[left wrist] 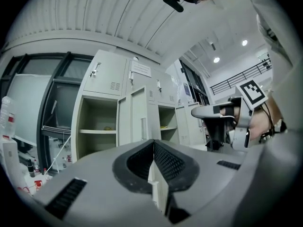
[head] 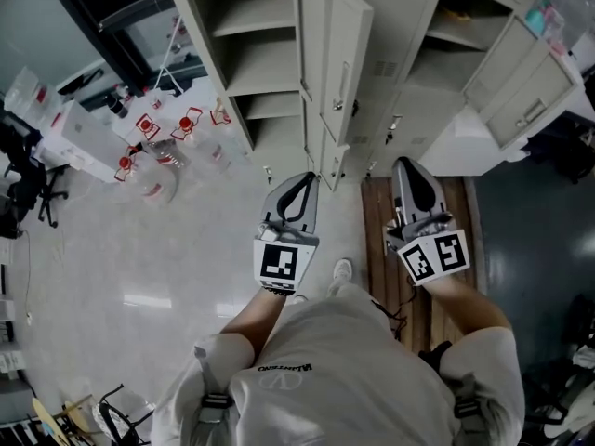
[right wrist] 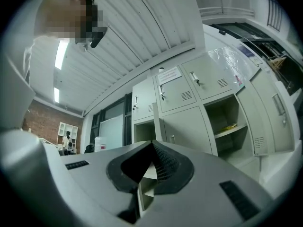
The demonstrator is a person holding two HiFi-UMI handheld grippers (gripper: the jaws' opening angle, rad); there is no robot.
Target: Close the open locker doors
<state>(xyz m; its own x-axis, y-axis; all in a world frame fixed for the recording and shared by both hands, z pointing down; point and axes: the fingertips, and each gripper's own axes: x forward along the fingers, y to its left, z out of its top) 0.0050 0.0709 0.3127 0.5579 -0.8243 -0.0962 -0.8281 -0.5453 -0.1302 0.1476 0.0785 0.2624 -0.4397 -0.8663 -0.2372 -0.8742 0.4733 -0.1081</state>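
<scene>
A bank of beige lockers fills the top of the head view. The left open locker (head: 251, 54) shows bare shelves, and its door (head: 337, 63) swings out towards me. The right open locker (head: 456, 26) has its door (head: 521, 91) swung off to the right. My left gripper (head: 302, 180) is shut and empty, its tip just short of the left door's lower edge. My right gripper (head: 409, 167) is also shut and empty, pointing at the closed lockers between the two openings. From the left gripper (left wrist: 154, 143) I see both open lockers (left wrist: 97, 126) and the right gripper (left wrist: 222, 122). Past the right gripper (right wrist: 152, 145) stands the right open locker (right wrist: 227, 122).
Several clear bottles with red caps (head: 158, 147) stand on the pale floor at the left. A wooden board (head: 423, 295) lies under my right side. A white block (head: 465, 137) sits below the right door, and an office chair (head: 28, 184) is at the far left.
</scene>
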